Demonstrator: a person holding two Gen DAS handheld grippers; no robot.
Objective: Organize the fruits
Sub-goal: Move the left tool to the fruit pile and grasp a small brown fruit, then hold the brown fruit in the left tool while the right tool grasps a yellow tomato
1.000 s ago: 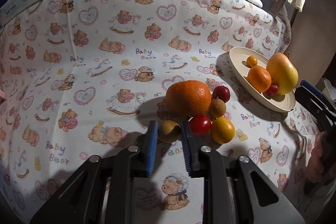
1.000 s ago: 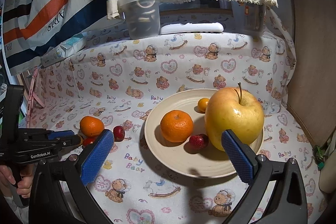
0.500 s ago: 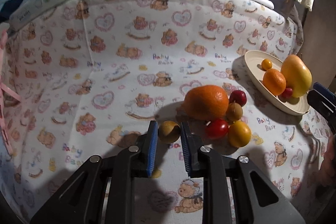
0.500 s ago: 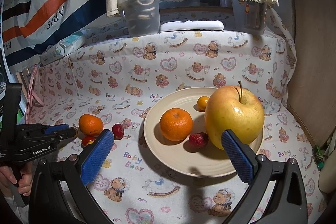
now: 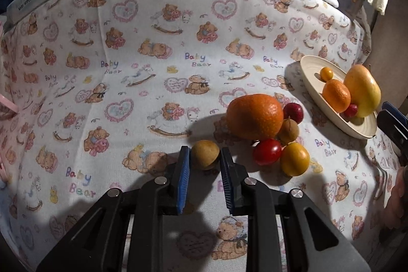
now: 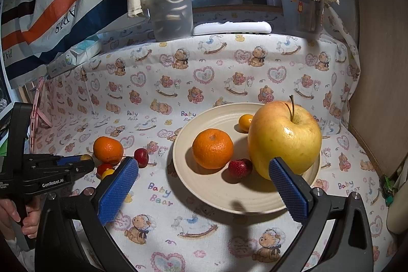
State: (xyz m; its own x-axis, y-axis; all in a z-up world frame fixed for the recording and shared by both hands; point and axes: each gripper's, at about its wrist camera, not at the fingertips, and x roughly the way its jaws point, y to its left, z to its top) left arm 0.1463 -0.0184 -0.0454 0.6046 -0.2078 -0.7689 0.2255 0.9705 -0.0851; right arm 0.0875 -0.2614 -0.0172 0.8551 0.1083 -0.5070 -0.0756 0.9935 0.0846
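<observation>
Lifting brown fruit (left tool)

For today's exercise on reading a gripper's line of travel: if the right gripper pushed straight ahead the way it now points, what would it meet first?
Most likely the cream plate, whose near rim lies just beyond the open right gripper. Next in line are the small red fruit and the mandarin. Depth is hard to judge.
</observation>
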